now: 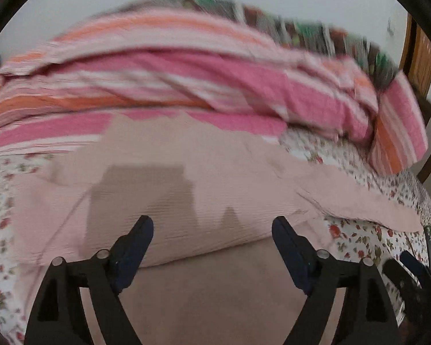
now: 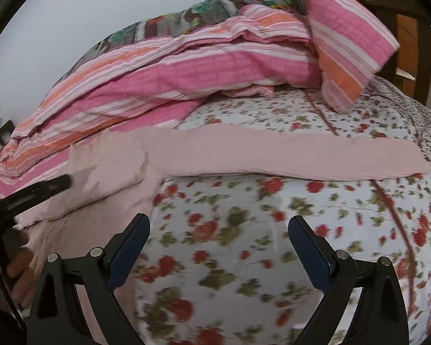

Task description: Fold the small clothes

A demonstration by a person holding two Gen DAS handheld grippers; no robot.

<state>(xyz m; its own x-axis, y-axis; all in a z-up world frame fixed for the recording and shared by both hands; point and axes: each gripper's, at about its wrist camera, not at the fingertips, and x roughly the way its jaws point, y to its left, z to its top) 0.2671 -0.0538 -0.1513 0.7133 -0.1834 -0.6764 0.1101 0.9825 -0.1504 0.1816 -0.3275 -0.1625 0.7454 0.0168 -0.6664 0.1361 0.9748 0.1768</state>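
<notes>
Garment [image 1: 186, 172] lies flat on bed [image 2: 244, 258], one sleeve [image 2: 287, 155] stretched out to the right across the sheet. Folded edge runs in front of the left gripper [image 1: 212, 230], which hangs over the garment w/ fingers apart. Right gripper [image 2: 218, 230] is over bare sheet, right of garment. Blanket [image 2: 186, 69] heaped behind, another cover [image 2: 215, 8] behind that.

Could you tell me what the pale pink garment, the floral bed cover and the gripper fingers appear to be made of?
Pale pink garment: soft matte fabric, seemingly ribbed knit; faint fine lines show, though the view is blurred.
Floral bed cover: thin matte printed cloth, probably cotton; it lies smooth, with a flat flower print.
Right gripper fingers: rigid black plastic with dark blue pads, metal pins at the joints.
</notes>
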